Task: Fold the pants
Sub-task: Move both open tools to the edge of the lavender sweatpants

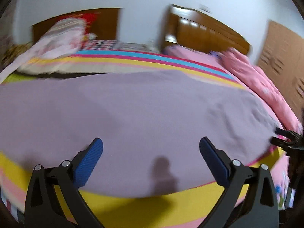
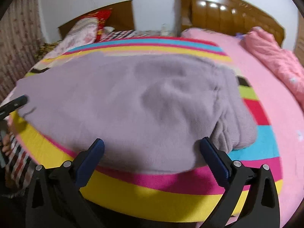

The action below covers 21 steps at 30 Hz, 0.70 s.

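Lilac knit pants [image 1: 133, 110] lie spread flat across a striped blanket on the bed. In the right wrist view the pants [image 2: 133, 104] show a ribbed, bunched waistband [image 2: 235, 131] at the right end. My left gripper [image 1: 151, 146] hovers open over the near edge of the fabric, nothing between its blue pads. My right gripper [image 2: 152, 146] is open too, just above the near hem beside the waistband. The right gripper's black tip [image 1: 285, 140] shows at the right edge of the left wrist view, and the left gripper's tip [image 2: 14, 104] at the left edge of the right wrist view.
The striped blanket [image 2: 171, 188] in yellow, magenta and cyan covers the bed's near part. A pink quilt [image 2: 275, 60] is heaped at the right, with a wooden headboard [image 2: 228, 13] behind. Floral pillows [image 1: 60, 36] lie far left. A louvred wooden door [image 1: 283, 60] stands at the right.
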Available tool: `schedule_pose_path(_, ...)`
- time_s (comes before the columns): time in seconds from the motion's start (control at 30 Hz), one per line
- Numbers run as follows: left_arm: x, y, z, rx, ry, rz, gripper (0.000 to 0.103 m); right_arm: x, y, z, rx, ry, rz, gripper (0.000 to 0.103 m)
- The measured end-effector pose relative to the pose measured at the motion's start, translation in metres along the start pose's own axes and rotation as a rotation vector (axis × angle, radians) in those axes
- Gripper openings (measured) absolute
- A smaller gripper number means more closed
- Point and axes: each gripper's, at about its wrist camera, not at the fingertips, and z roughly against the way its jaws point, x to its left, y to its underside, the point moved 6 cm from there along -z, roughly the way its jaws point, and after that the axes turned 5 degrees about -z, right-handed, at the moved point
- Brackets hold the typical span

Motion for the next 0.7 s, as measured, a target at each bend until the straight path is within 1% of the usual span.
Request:
schedule_pose_path(0.07,0.027,0.002,0.004,-0.006,-0.055,0.024,0.101,0.029,-0.016,0.002,-0.029,-0.04,0.053,0.098)
schedule_pose_path(0.1,0.04,0.004,0.006,-0.009,-0.086,0.039,0.101,0.05,-0.025,-0.001,-0.039,-0.068,0.095,0.098)
schedule_pose_path(0.17,0.058,0.005,0.009,-0.009,-0.119,0.065,0.101,0.101,-0.044,-0.01,-0.049,-0.133,0.202,0.098)
schedule_pose_path(0.27,0.082,0.008,0.01,0.006,-0.183,0.089,0.101,0.177,-0.071,-0.035,-0.04,-0.202,0.342,0.098)
schedule_pose_path(0.3,0.086,0.009,0.011,0.007,-0.191,0.092,0.101,0.21,-0.082,-0.047,-0.038,-0.241,0.396,0.098)
schedule_pose_path(0.33,0.093,0.01,0.013,0.009,-0.201,0.1,0.101,0.226,-0.087,-0.053,-0.033,-0.261,0.421,0.098)
schedule_pose_path(0.43,0.111,0.014,0.018,0.01,-0.23,0.124,0.101,0.298,-0.104,-0.084,-0.001,-0.324,0.525,0.098)
schedule_pose_path(0.57,0.135,0.018,0.022,0.017,-0.267,0.148,0.101,0.367,-0.109,-0.114,0.059,-0.415,0.595,0.098)
schedule_pose_path(0.6,0.145,0.019,0.026,0.008,-0.268,0.169,0.101,0.386,-0.11,-0.121,0.069,-0.459,0.602,0.098)
schedule_pose_path(0.67,0.167,0.022,0.035,-0.024,-0.268,0.231,0.101,0.421,-0.114,-0.128,0.081,-0.546,0.611,0.098)
schedule_pose_path(0.7,0.187,0.025,0.044,-0.055,-0.264,0.301,0.101,0.437,-0.116,-0.131,0.088,-0.598,0.619,0.098)
